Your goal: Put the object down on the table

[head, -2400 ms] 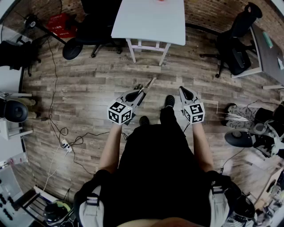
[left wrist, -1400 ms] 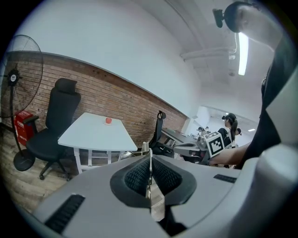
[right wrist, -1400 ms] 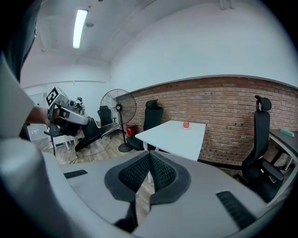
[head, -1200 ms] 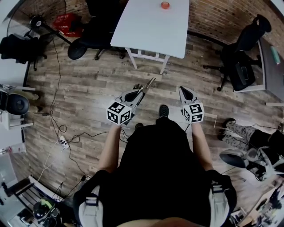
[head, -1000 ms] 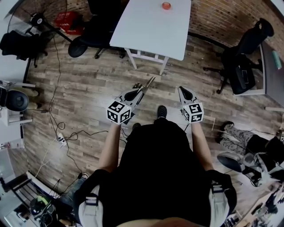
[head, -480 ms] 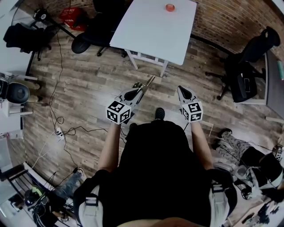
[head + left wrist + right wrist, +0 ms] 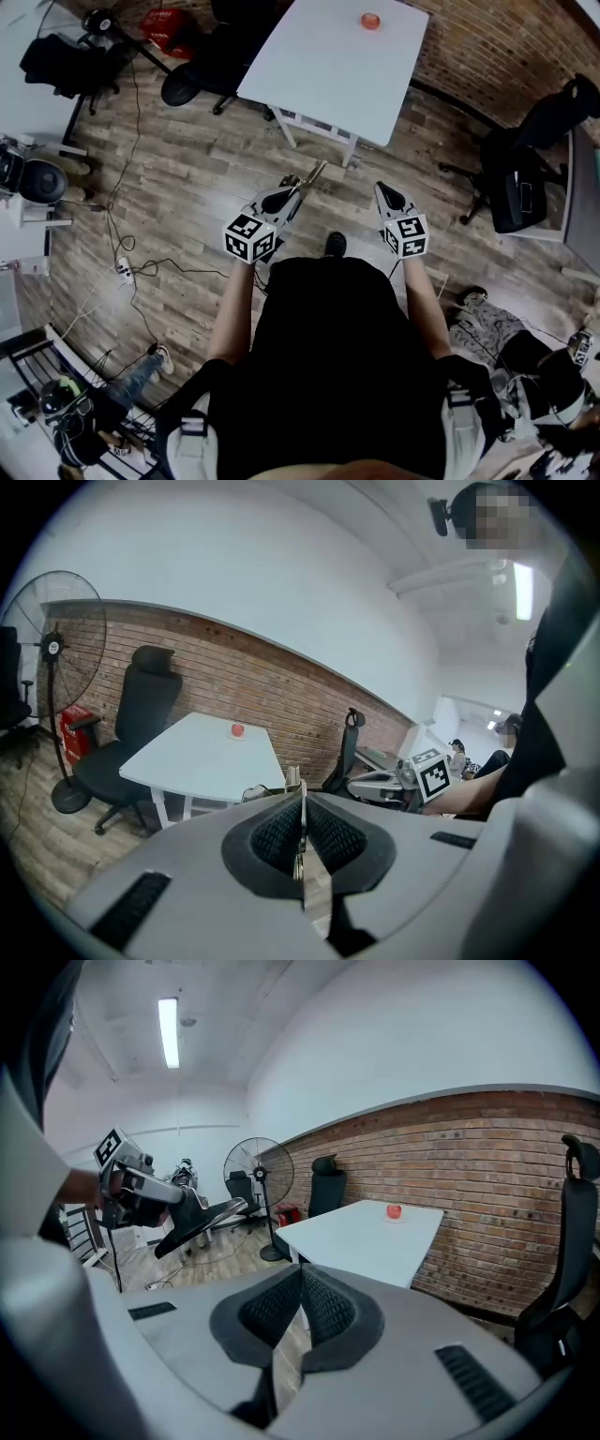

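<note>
Grey object (image 7: 311, 175) points toward table (image 7: 319, 56).

No legible words, brands or numbers anywhere; just black-and-white square marker patterns on the left gripper (image 7: 294, 193) and right gripper (image 7: 382, 190).

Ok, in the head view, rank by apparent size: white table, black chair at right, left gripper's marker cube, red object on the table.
1. white table
2. black chair
3. marker cube on the left gripper (shut on a thin metal object); nearness to the camera enlarges it
4. red object, smallest
</note>
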A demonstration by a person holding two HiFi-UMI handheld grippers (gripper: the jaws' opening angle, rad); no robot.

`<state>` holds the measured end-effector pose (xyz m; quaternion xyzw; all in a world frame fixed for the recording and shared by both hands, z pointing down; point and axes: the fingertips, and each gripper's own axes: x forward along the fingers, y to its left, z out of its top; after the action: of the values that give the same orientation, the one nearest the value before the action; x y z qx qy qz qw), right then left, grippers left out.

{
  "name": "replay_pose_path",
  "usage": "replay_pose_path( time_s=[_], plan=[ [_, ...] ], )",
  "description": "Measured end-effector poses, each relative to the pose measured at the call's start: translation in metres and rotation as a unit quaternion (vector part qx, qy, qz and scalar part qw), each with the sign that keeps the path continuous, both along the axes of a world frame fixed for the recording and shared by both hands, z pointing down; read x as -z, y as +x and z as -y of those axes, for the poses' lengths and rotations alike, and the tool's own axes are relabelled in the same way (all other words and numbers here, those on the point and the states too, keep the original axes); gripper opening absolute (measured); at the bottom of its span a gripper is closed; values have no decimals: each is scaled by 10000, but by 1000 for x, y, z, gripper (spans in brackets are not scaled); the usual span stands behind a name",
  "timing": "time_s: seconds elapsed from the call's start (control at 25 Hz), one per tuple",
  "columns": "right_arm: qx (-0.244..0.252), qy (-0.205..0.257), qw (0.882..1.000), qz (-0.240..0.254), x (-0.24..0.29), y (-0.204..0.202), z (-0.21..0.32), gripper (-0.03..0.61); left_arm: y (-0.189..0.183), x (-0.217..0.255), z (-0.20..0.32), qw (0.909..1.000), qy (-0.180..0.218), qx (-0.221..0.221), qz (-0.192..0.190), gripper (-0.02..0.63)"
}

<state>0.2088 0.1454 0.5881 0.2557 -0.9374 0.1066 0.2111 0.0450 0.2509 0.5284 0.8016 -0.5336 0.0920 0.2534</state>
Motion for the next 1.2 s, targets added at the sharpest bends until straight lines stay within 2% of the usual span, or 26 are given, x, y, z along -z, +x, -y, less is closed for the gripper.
replay_pose_path(
  time_s=[0.52, 0.68, 1.04, 1.2],
  plan=[
    [234, -89, 9997, -59, -12, 18, 20, -2, 31, -5, 15, 9999, -52, 123, -34, 21],
    [106, -125, 9999, 12, -14, 23, 24, -2, 33, -11, 23, 9999, -146, 23, 6, 21],
    [-303, -238, 9993, -33, -26, 44, 37, -2, 38, -5, 58, 9994, -7, -310, 126, 22],
    [-364, -199, 9991, -31, -23, 41, 44, -2, 35, -7, 66, 9992, -16, -382, 76, 21]
  ],
)
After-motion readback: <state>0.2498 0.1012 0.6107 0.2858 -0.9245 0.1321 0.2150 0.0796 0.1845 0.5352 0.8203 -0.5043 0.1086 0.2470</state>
